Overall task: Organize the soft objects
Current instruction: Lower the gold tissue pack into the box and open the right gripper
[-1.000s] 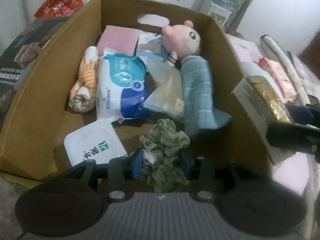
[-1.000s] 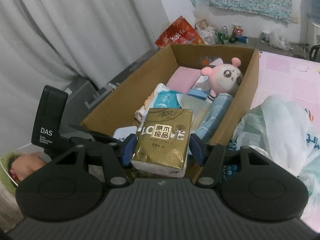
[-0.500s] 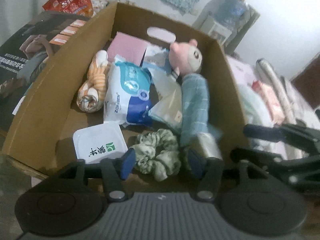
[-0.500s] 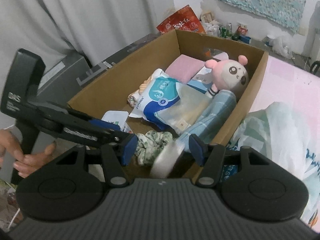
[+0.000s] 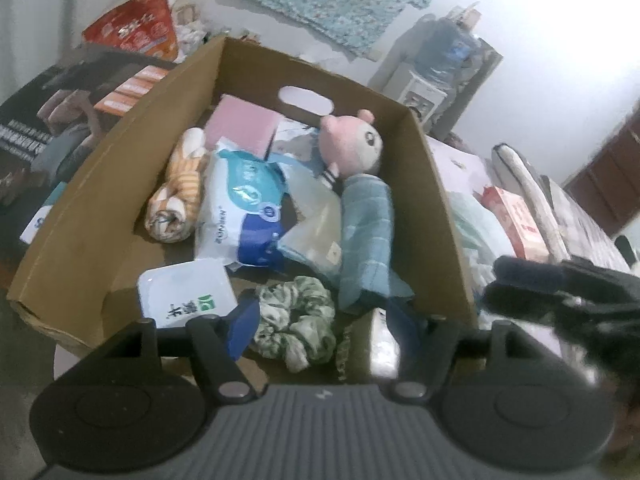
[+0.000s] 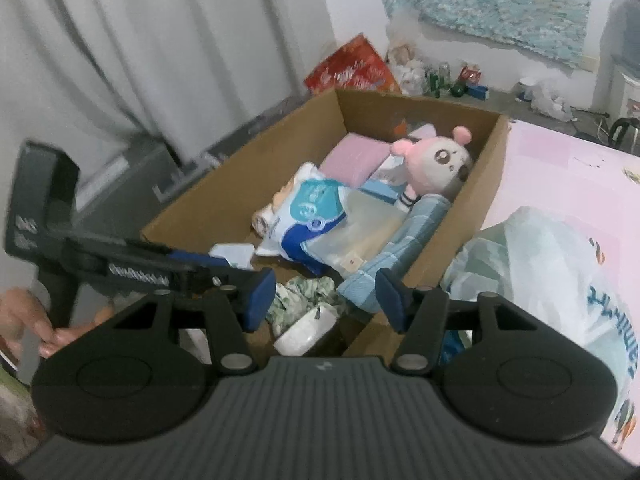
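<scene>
Both grippers hung tilted down over the near end of the cardboard box (image 5: 120, 168), each pointing into it at a slant. The left gripper (image 5: 320, 316) had just been spreading its jaws; they stood wide apart with the green scrunchie (image 5: 296, 320) lying loose on the box floor between them, untouched by either pad. In the right wrist view it reached in from the left, its handle held by a hand (image 6: 28, 320) at the picture's edge.

The right gripper (image 6: 326, 298) stood about half open and held nothing; its jaws had just been closing slightly. Below it, in the near right corner, lay a white-ended tissue pack (image 6: 306, 330), blurred, just beside the scrunchie.

Further in, the box held a white wipes pack (image 5: 186, 294), a blue-and-white pack (image 5: 240, 212), a rolled orange striped cloth (image 5: 176, 196), a blue checked towel (image 5: 366, 240), a pink pad (image 5: 244, 128) and a pink plush doll (image 5: 354, 144) against the far wall
</scene>
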A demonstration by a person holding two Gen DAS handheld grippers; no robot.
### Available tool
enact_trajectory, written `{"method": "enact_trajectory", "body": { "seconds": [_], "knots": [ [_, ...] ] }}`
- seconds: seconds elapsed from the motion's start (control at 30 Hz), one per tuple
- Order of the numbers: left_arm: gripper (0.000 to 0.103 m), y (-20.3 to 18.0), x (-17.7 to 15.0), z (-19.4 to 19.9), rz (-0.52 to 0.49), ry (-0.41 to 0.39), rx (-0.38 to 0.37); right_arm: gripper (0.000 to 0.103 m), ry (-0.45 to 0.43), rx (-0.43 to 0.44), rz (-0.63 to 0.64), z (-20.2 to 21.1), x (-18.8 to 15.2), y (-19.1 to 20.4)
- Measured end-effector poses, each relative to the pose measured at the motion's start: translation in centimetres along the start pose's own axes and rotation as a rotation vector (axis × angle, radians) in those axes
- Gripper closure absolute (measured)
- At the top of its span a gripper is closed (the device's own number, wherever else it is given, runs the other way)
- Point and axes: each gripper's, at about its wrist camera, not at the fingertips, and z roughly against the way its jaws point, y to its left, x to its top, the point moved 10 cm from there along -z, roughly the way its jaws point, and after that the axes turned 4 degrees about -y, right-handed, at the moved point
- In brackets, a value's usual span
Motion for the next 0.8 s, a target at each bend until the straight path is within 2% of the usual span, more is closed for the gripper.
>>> {"method": "enact_trajectory", "body": {
  "seconds": [0.13, 0.23, 0.3, 0.33, 0.57, 0.8],
  "knots": [
    [0.035, -1.7, -0.8, -0.9, -0.128, 0.003, 0.047, 0.048, -0.075, -0.005, -0.079, 3.5, -0.8, -1.2],
    [0.039, -2.4, -1.6, -2.5, -0.228, 0.042, 0.106, 0.048, -0.113, -0.034, -0.130, 6.1, -2.0, -2.5],
    [0.040, -2.7, -2.2, -3.6, -0.257, 0.082, 0.113, 0.048, -0.137, -0.054, -0.163, 7.8, -2.8, -3.5],
    [0.036, -2.9, -2.3, -3.9, -0.259, 0.090, 0.102, 0.048, -0.149, -0.065, -0.181, 8.6, -3.2, -4.0],
    [0.037, -4.6, -2.9, -5.8, -0.227, 0.178, 0.015, 0.047, -0.199, -0.116, -0.290, 12.1, -6.3, -7.5],
    [0.035, -4.1, -3.3, -7.4, -0.177, 0.233, 0.025, 0.047, -0.219, -0.117, -0.358, 13.2, -7.7, -9.4]
  ]
}}
